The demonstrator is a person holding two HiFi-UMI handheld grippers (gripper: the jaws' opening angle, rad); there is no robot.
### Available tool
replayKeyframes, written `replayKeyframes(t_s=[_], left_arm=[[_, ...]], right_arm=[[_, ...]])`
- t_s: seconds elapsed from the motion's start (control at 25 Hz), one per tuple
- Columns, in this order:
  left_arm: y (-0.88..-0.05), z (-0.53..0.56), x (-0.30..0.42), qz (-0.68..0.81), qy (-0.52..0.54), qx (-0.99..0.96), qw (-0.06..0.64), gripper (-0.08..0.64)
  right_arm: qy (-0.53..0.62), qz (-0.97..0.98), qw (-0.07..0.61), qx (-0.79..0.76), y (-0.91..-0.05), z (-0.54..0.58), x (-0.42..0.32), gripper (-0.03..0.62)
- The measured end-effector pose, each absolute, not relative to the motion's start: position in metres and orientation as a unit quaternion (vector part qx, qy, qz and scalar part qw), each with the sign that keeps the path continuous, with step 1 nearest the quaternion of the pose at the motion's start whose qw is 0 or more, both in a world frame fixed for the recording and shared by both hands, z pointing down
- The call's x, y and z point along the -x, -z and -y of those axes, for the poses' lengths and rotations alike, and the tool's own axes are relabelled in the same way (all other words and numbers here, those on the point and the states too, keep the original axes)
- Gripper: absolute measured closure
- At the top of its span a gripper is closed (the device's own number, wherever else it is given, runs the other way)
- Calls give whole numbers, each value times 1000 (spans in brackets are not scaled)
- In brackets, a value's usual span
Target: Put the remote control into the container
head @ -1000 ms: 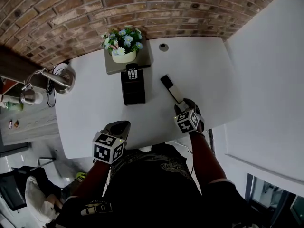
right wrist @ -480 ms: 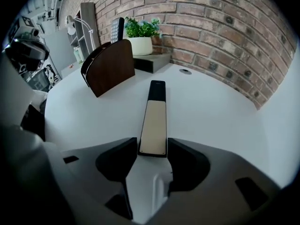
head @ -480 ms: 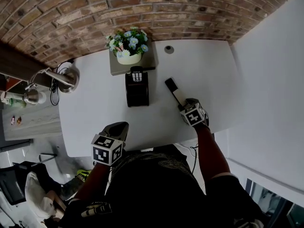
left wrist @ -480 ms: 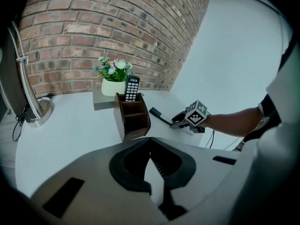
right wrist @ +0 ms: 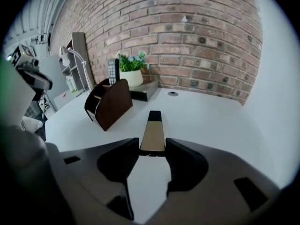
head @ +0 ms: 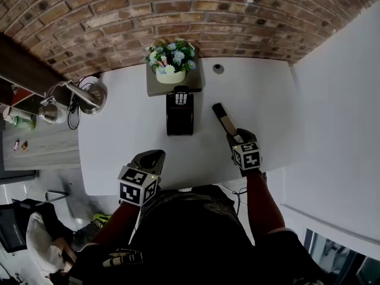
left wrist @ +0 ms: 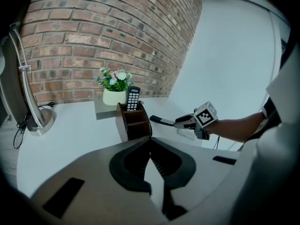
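- Rolled at the wrist since a second ago, the right gripper now turns its marker cube more squarely upward. Its jaws have just been closing and are clamped on the near end of the black-and-tan remote control.
- At the white table's left edge stands a metal desk lamp with its cable beside the base.
- Over the near edge, left of centre, the left gripper hangs with its jaws together and nothing between them. It slopes downward toward the table, with the forearm running back to the body.
- At the far edge a potted flower plant sits on a grey slab.
- Just in front of the slab is the dark wooden container, with another black remote standing upright in its far compartment.
- Right of the container and apart from it, the held remote control points toward the far edge. I cannot tell whether its far end is clear of the table.
- The right forearm reaches in straight over the near edge, with the gripper pitched downward.
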State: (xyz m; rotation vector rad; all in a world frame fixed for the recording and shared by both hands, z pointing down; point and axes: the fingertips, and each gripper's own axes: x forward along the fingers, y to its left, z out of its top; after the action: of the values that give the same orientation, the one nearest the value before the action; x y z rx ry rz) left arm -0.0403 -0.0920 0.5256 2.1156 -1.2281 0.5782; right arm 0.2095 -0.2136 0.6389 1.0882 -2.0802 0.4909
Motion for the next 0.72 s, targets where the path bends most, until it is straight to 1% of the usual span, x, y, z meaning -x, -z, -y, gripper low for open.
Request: replayKeyframes(t_s=[0.12,0.28,0.44,0.72], left_arm=[[-521,95,40,461,-212,-808,301,555],[-516,97,35,446,-208,-821,290,554],[-510,96,29,436,-201,-832,278,555],[-511,87,28,426,-198,-838,277,555]], right_arm=[[-186,816,319,-445,-607,210,-204,411],[-169,820,283,-467,-572,205,-199,416],[-166,823,273,-470,-550,195,-190,420],[-168,821,267,-477,-534,180,-185,425]])
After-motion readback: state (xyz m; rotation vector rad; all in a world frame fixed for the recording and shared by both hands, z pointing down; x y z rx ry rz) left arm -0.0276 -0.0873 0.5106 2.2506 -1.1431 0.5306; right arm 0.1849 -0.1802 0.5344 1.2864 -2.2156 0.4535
